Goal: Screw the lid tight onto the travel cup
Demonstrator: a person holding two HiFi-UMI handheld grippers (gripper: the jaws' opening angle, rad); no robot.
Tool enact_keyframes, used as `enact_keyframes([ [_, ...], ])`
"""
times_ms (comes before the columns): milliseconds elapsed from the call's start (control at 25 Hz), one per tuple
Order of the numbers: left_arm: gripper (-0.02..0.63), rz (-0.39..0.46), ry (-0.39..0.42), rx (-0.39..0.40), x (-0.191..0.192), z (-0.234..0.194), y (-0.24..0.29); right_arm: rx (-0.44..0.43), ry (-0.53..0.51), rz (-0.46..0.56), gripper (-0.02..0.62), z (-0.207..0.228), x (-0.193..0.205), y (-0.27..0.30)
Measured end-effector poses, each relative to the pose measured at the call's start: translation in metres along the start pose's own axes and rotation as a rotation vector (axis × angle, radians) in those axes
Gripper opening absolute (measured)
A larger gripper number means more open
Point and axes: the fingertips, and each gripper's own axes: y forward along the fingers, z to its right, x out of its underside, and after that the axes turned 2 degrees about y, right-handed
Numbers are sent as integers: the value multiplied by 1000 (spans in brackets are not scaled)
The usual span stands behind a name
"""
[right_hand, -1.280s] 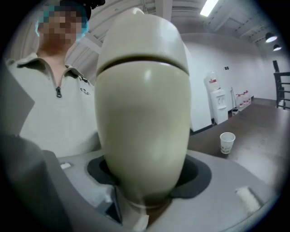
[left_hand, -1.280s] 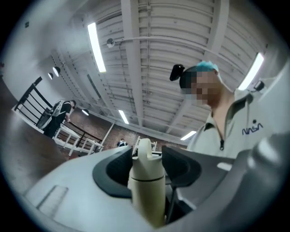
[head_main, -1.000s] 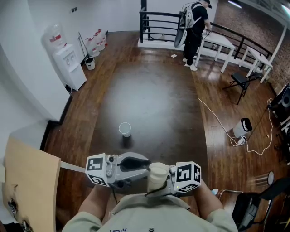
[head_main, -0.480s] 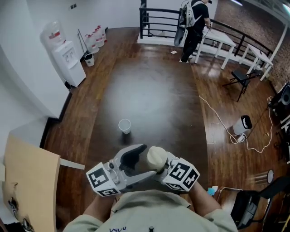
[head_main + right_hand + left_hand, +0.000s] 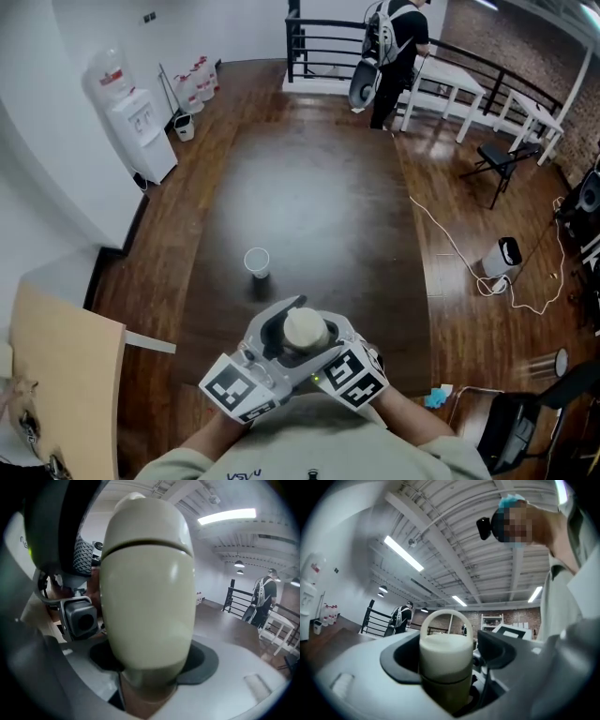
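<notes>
The person holds the travel cup (image 5: 305, 328) close in front of the chest, above the dark wooden floor (image 5: 319, 206), with both grippers meeting at it. The right gripper (image 5: 150, 660) is clamped on the lower part of the cream cup body, a dark pad pressed on either side. The lid (image 5: 444, 651), cream with a thin loop handle on top, sits on the cup and stands between the jaws of the left gripper (image 5: 450, 656). Those jaws have just been opening, and the pad on the right of the left gripper view stands clear of the lid.

Each gripper carries a cube of black-and-white square markers. The print on the person's shirt is cut off and cannot be read. The red label on the water dispenser (image 5: 141, 127) by the wall is too small to read. A paper cup (image 5: 258, 263) stands on the floor ahead, and another person (image 5: 389, 56) stands by the black railing.
</notes>
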Motion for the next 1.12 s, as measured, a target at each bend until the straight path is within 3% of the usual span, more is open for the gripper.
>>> enact_keyframes([
  [120, 344, 0, 6, 8, 2, 5, 0, -29, -13, 3, 304, -8, 1, -1],
  [200, 294, 9, 2, 13, 0, 5, -3, -52, -9, 16, 304, -12, 0, -3],
  [360, 304, 14, -63, 72, -1, 8, -8, -143, -6, 18, 304, -25, 3, -11],
  [520, 308, -1, -164, 263, -1, 18, -16, -331, -18, 15, 304, -47, 6, -22],
  [720, 307, 3, -248, 588, -8, 44, -26, -723, 0, 46, 304, -87, 7, -47],
  [840, 307, 15, -309, 741, -10, 58, -27, -904, 17, 62, 304, -104, 7, -64],
  [960, 306, 40, -385, 859, -16, 66, -29, -989, 31, 83, 303, -112, 3, -76],
  [1120, 305, 43, -402, 897, -16, 67, -28, -988, 33, 82, 302, -112, 4, -77],
])
